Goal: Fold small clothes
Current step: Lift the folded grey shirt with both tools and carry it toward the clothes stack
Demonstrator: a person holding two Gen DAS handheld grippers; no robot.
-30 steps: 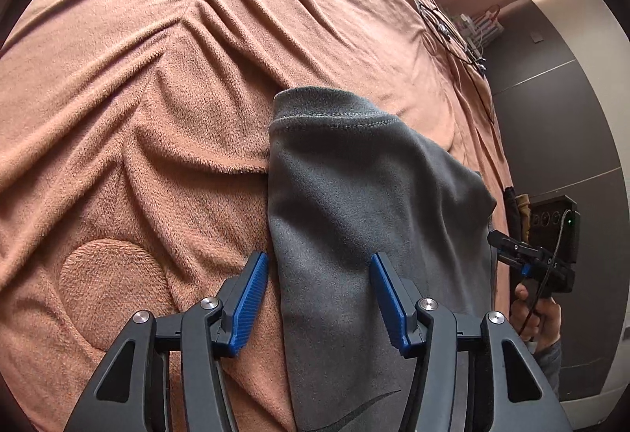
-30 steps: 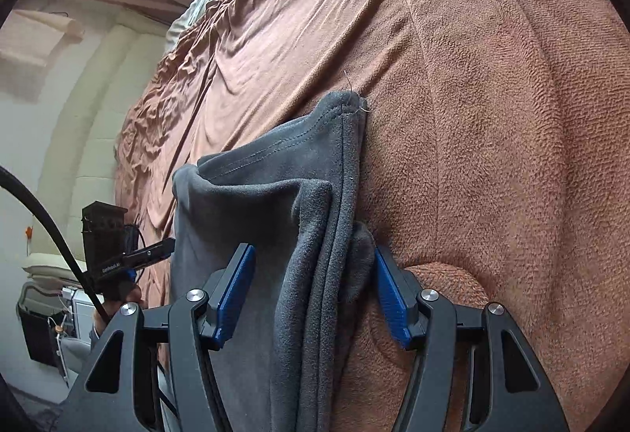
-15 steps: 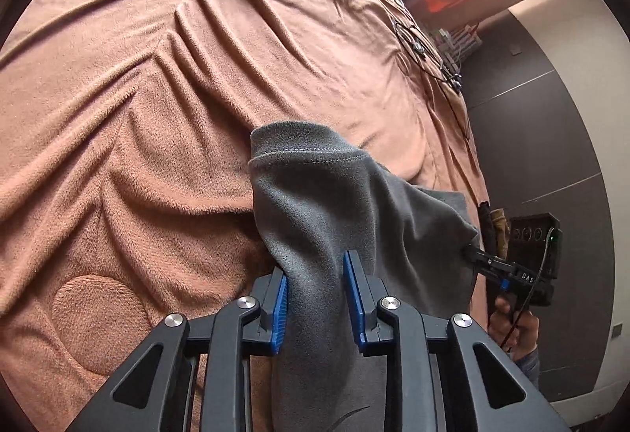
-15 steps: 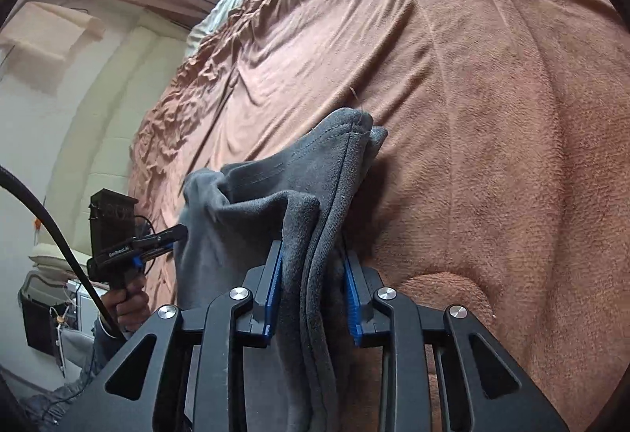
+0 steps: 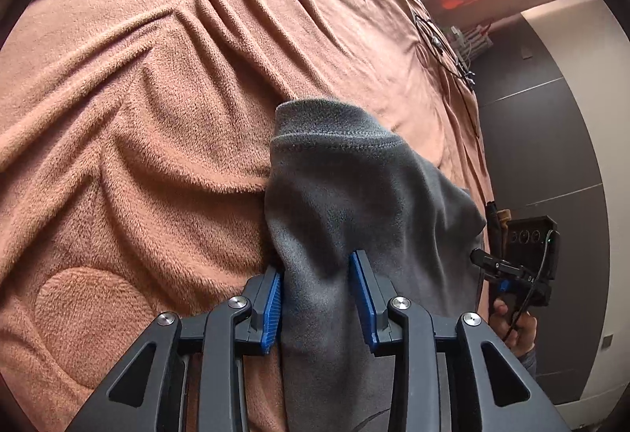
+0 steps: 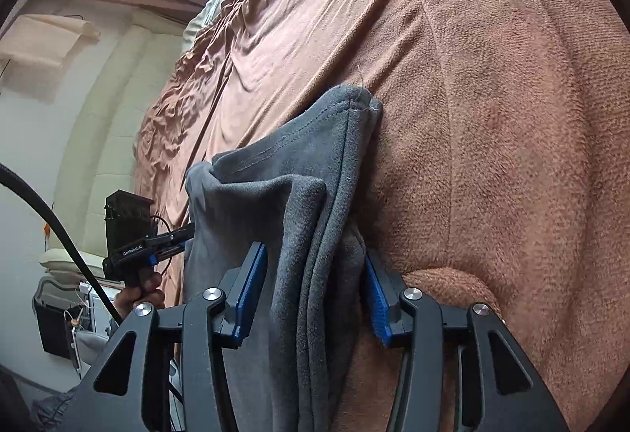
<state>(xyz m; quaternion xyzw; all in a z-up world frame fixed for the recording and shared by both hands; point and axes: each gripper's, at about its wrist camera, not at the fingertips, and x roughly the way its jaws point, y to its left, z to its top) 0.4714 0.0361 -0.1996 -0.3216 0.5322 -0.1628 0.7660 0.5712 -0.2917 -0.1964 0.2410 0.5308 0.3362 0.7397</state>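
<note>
A small grey fleece garment (image 5: 346, 195) lies on the brown blanket (image 5: 138, 117), folded into layers. My left gripper (image 5: 317, 298) straddles its near edge, its blue pads (image 5: 273, 308) parted with cloth between them. In the right wrist view the garment (image 6: 299, 195) shows several stacked layers with a stitched hem on top. My right gripper (image 6: 313, 294) also straddles the cloth, its blue pads (image 6: 250, 294) standing apart from the fabric. Each gripper shows in the other's view: the right one (image 5: 508, 266) and the left one (image 6: 157, 243).
The brown blanket (image 6: 492, 117) covers the bed, wrinkled toward the far side. Cables (image 5: 441, 42) lie near the bed's far edge. A dark wall panel (image 5: 551, 140) stands to the right. A padded headboard (image 6: 110, 109) and a dark bin (image 6: 55, 325) are to the left.
Both grippers closed on the garment half a second ago and have now opened again, the jaws parted around the cloth. The garment's raised fold has settled lower.
</note>
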